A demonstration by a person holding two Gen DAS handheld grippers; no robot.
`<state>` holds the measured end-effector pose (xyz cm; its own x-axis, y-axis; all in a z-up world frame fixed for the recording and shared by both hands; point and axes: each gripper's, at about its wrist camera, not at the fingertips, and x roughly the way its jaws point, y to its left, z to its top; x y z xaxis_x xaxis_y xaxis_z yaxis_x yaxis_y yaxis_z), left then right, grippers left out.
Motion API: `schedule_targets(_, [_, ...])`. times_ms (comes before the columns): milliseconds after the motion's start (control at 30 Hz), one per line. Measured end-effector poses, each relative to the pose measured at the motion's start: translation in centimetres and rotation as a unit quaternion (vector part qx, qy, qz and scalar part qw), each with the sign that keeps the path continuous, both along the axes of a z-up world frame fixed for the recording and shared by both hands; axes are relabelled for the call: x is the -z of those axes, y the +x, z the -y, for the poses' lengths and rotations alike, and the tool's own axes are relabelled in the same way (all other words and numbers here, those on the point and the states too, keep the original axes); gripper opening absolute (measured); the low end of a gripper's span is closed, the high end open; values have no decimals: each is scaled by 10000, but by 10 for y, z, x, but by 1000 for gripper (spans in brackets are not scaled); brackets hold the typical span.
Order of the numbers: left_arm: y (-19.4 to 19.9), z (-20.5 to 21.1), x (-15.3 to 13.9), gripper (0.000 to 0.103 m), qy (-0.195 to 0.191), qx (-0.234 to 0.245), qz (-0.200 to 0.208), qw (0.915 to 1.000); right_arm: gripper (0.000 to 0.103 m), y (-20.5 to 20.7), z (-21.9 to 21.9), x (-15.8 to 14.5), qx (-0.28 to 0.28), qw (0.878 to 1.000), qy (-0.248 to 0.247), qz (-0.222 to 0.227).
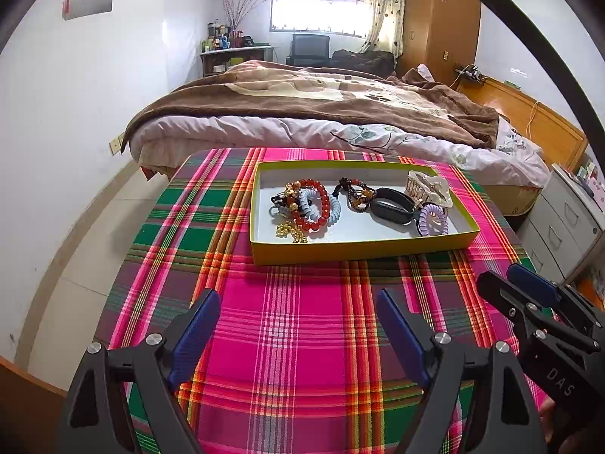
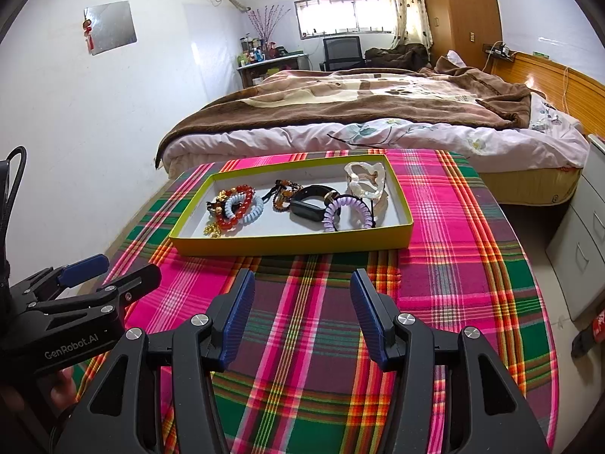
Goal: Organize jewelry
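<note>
The right gripper (image 2: 302, 317) hangs over a plaid tablecloth (image 2: 453, 265) with its blue-padded jaws spread wide and nothing between them, while the left gripper (image 2: 102, 276) reaches in from the left edge, its jaws also apart. Ahead on the cloth sits a shallow yellow tray (image 2: 287, 244) holding a red bead bracelet (image 2: 242, 208) tangled with a pale blue coil tie (image 2: 249, 212), a gold chain (image 2: 212, 230), a dark beaded bracelet (image 2: 283, 193), a black band (image 2: 310, 204), a purple coil tie (image 2: 349, 210) and a clear hair claw (image 2: 365, 178). A bed (image 2: 359, 113) with a brown blanket stands beyond the table.
</note>
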<state>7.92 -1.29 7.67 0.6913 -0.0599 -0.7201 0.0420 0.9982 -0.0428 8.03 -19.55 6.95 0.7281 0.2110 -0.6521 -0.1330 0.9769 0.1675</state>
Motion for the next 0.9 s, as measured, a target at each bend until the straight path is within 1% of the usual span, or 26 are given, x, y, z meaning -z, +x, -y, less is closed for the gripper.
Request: schedule_targets(900, [1, -2, 2, 84, 32, -103, -65, 9999, 53, 0, 0, 3, 7, 10000, 2, -32])
